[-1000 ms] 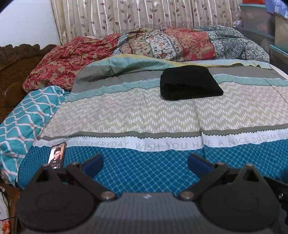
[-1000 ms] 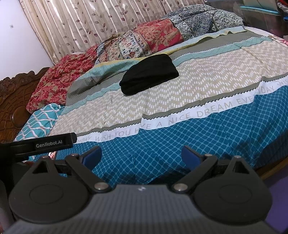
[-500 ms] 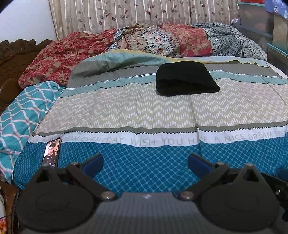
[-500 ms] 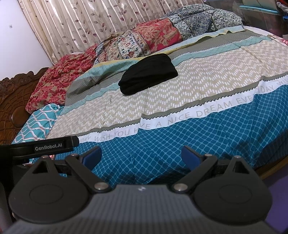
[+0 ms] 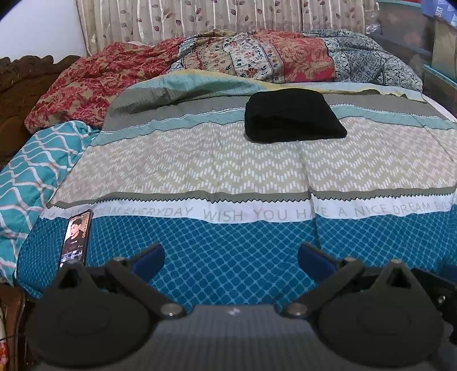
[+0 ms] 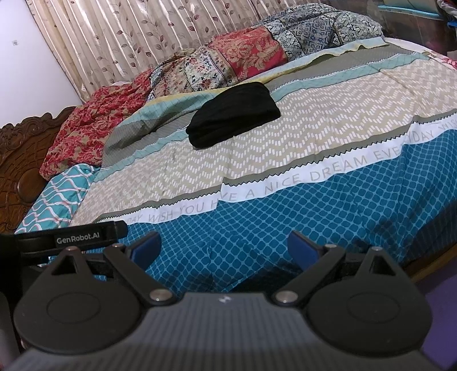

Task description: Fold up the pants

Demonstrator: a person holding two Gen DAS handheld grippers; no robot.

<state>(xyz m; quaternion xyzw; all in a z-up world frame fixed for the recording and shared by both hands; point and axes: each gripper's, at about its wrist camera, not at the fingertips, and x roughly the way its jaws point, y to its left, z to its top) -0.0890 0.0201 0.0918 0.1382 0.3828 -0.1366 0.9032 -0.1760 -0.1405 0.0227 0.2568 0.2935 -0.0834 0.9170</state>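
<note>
Patterned bedspread (image 5: 228,159) spreads ahead of both tongs. Folded black pants (image 5: 291,115) lie on it, well beyond the fingertips. Phone (image 5: 74,238) just left of left gripper (image 5: 230,256). Left gripper and right gripper (image 6: 224,247): jaws wide, empty.

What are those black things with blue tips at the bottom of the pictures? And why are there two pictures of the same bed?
Those are two grabbing tools that a person holds, one in each hand. Each has a small camera looking forward along its two blue-tipped fingers, so you get one picture from the left gripper and one from the right gripper. Both are open and hold nothing. In front lies a bed with a patterned bedspread. On it sit the black pants, folded into a neat bundle, far from both tools. A phone with its screen lit lies near the bed's left edge, and rumpled flowery blankets are piled at the back by the curtain.
</note>
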